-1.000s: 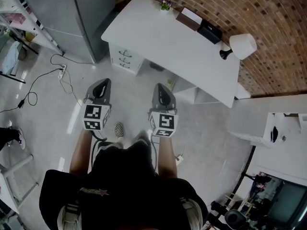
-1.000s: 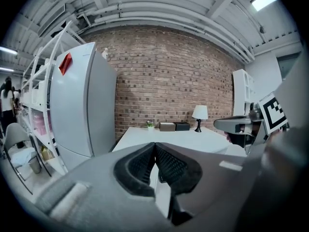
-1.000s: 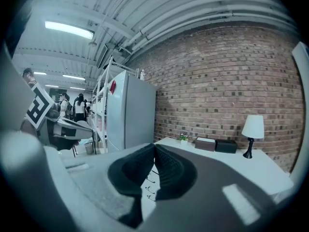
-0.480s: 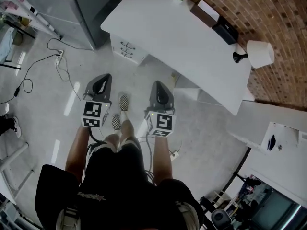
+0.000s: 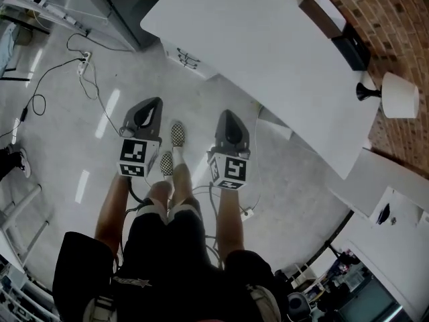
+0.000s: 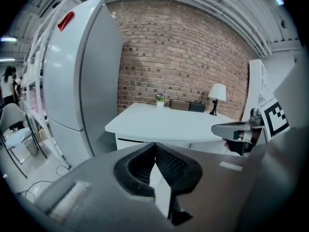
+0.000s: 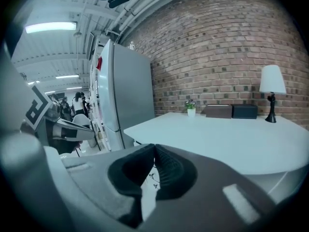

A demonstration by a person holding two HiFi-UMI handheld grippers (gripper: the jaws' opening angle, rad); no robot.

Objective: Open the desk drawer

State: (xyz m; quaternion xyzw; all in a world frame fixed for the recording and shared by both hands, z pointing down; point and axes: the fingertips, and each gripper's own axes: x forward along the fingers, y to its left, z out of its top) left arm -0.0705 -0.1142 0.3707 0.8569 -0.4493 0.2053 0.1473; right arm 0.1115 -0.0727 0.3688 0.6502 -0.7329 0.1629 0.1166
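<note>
A white desk (image 5: 268,52) stands ahead against a brick wall. Under its left end is a white drawer unit (image 5: 188,58) with small dark handles, closed. My left gripper (image 5: 153,102) and right gripper (image 5: 226,113) are held side by side over the floor, short of the desk, both pointing at it. Each is shut with nothing between its jaws. The left gripper view shows the shut jaw tips (image 6: 154,144) below the desk (image 6: 169,124). In the right gripper view, the drawer handles (image 7: 152,178) show just under the shut tips (image 7: 154,146).
A tall grey cabinet (image 6: 82,71) stands left of the desk. A lamp (image 5: 399,94), two boxes (image 5: 335,25) and a small plant (image 6: 160,99) sit on the desk's far side. Cables and a power strip (image 5: 80,66) lie on the floor at left. White shelving (image 5: 395,206) is at right.
Both grippers have come down and forward toward the desk as the person stepped closer. The desk and drawer unit look nearer. Both stay shut.
</note>
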